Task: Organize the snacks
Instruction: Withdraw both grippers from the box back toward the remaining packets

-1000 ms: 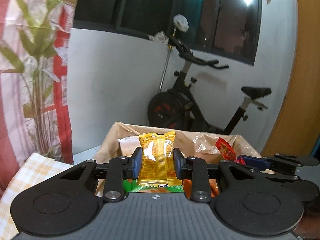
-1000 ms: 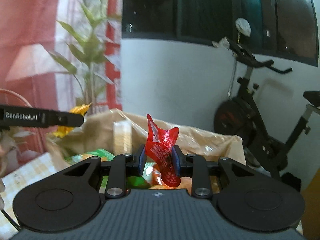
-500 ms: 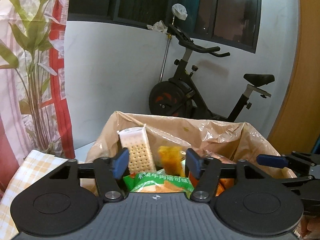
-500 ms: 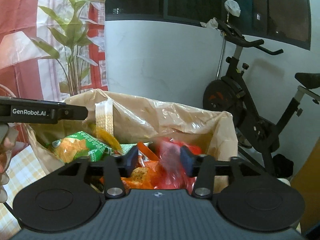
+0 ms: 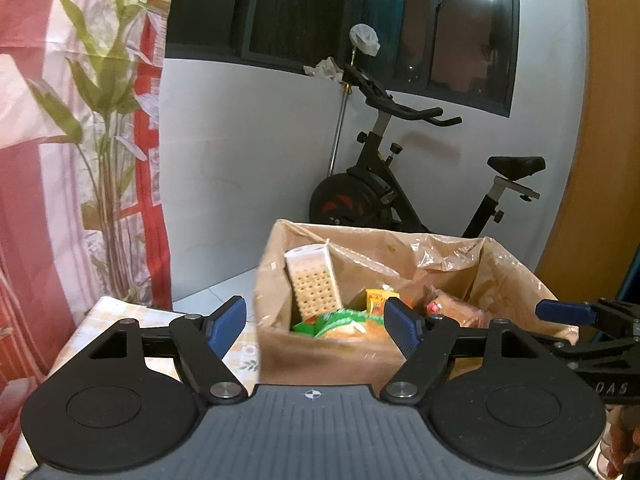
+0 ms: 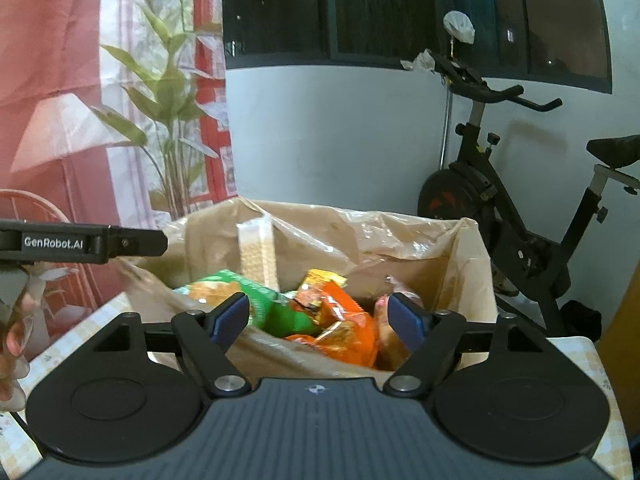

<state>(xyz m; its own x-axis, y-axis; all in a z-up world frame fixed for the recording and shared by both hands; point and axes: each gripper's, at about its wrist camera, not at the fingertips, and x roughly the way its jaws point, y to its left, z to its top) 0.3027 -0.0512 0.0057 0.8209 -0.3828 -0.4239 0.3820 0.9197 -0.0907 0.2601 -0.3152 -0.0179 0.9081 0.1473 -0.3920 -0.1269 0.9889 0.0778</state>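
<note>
Over the lined box (image 5: 332, 356) I hold my left gripper (image 5: 316, 324) and right gripper (image 6: 318, 320), both jaws opening with nothing between them (snacks (image 6: 340, 320) already lie piled inside), so the next grab starts unobstructed.

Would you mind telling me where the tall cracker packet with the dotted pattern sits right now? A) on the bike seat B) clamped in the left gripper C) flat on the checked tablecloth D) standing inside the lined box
D: the cracker packet stands upright among other snacks inside the plastic-lined box.
</note>
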